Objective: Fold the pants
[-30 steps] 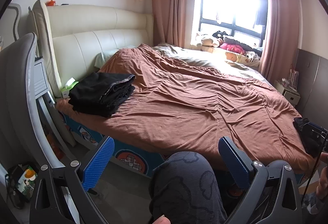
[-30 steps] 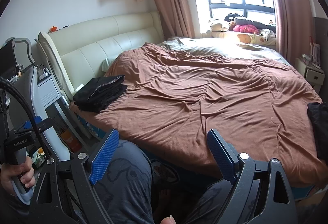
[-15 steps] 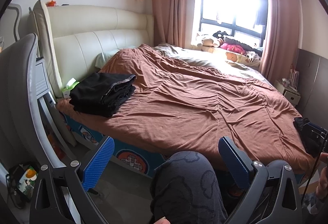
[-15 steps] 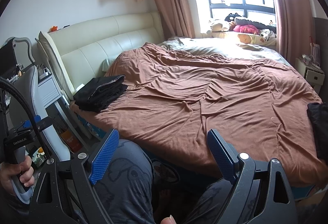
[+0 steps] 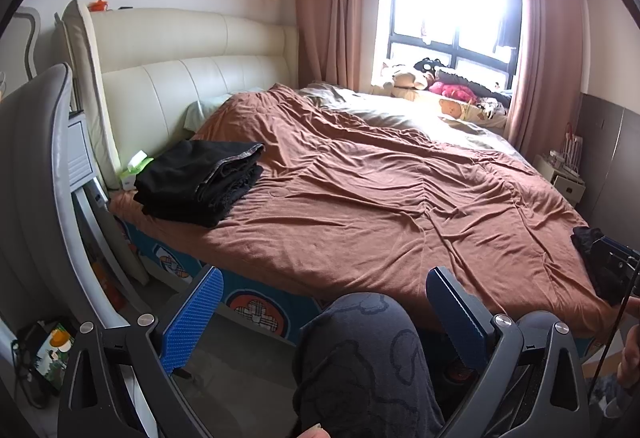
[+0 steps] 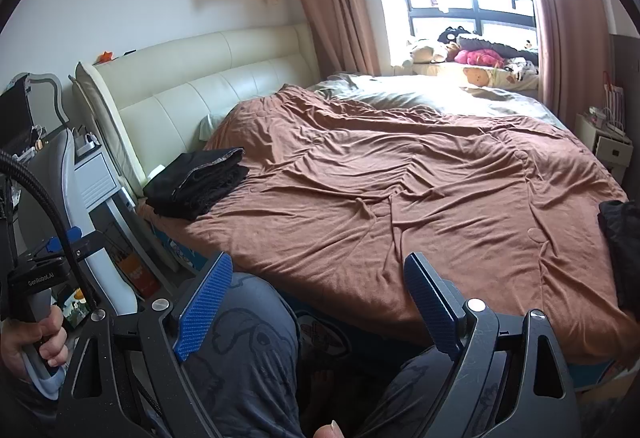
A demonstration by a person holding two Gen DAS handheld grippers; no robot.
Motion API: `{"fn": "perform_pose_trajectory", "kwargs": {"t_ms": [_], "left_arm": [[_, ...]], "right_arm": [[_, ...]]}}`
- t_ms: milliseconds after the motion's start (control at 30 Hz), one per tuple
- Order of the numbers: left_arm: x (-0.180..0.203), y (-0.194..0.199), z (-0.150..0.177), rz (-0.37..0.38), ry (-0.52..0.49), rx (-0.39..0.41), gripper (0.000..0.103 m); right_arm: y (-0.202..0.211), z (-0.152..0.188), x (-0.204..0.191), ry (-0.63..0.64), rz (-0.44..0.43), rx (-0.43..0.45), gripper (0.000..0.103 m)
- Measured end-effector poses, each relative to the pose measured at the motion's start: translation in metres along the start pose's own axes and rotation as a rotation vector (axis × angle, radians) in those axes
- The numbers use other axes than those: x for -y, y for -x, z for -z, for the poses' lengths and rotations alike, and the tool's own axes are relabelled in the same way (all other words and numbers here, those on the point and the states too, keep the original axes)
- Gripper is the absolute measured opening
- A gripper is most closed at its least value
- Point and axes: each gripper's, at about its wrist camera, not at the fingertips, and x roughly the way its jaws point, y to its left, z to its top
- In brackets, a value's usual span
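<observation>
Two grippers idle above the knees, short of the near bed edge: left gripper (image 5: pixel 324 312) released, blue pads wide apart with nothing but a knee (image 5: pixel 360 334) showing between them; right gripper (image 6: pixel 318 300) likewise released, jaws spread and empty. Held low and angled down toward the brown duvet (image 5: pixel 380 205), presumably as a rest pose between garments, since no cloth lies within reach of either. Folded black pants (image 5: pixel 200 179) stacked at the near left corner of the bed, just beside the cream headboard (image 5: pixel 192 77) and a green-topped tissue pack (image 5: pixel 138 163); placed there, by judgement, to keep finished work clear of the open middle of the duvet, which serves as the folding surface. Second dark garment (image 6: pixel 622 242) bunched at the right edge of the bed, well apart from the stack and partly cut off by the frame edge; probably the next item to fold, though not identifiable as pants from this view. Handle of the left gripper visible in the right wrist view, gripped by a hand (image 6: pixel 30 342). Next step, by judgement: reach right, draw the dark garment onto the flat central area, spread before folding. Risk: wrinkled duvet snagging or bunching along with the cloth during the pinch.
</observation>
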Motion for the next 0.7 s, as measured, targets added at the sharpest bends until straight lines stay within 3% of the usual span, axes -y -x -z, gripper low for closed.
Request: {"fn": "perform_pose_trajectory", "kwargs": {"t_ms": [700], "left_arm": [[-0.0009, 0.0020, -0.0024, 0.000, -0.010, 0.003, 0.103]], "right_arm": [[0.0021, 0.0029, 0.0006, 0.002, -0.005, 0.005, 0.088]]}}
